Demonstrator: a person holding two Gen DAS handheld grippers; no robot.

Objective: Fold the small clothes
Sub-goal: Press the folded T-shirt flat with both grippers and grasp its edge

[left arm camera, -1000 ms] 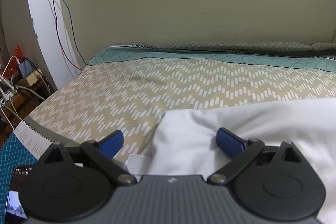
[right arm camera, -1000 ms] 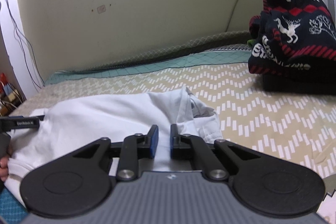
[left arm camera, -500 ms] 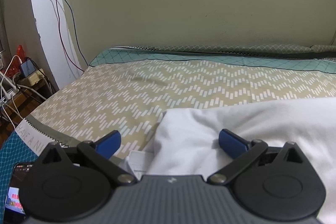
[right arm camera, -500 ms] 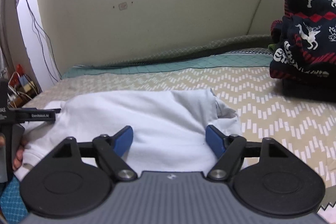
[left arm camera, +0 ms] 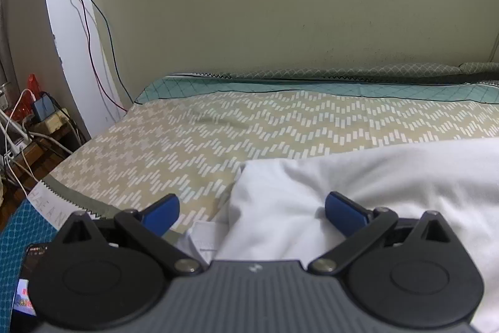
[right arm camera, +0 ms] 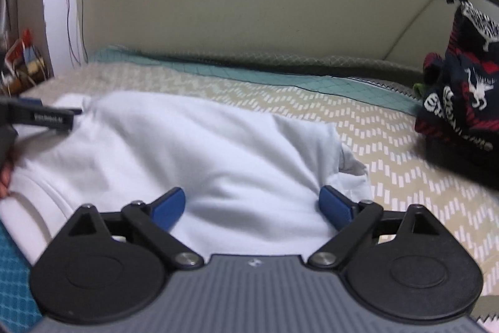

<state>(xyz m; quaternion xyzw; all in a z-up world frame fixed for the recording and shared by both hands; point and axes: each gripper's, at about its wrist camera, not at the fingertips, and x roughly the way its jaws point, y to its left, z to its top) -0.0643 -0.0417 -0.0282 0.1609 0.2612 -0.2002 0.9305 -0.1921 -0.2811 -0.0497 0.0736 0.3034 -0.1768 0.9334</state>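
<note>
White garment (right arm camera: 199, 158) lies flat on the bedspread (right arm camera: 389, 133), a fold already in; a loose flap (right arm camera: 352, 167) sticks out at its 3 o'clock edge.

Right gripper (right arm camera: 252, 205): jaws have just been opening and now stand wide. Cloth lies under and between them, pads not pressing on it. Nothing held.

Left gripper (left arm camera: 252, 208): jaws wide, nothing clamped. Its right pad sits over the garment's 9 o'clock corner, its left pad over bare bedspread. In the right wrist view it shows at 9 o'clock (right arm camera: 40, 117).

Judgement: the step is a release and re-grip for the next fold. To do it well:
- Lift the right gripper straight off, don't drag the top layer.
- Tuck the flap at 3 o'clock before the next fold, or it'll poke out.
- Pinch at the edge, through all layers, both sides in line.
- Carry both corners together, toward 12 o'clock, so the crease stays straight.
- Stay off the dark patterned sweater pile (right arm camera: 461, 102) at 2 o'clock; well apart now.

Risk: soft bedspread bunches under the pads; keep the pinch shallow.
</note>
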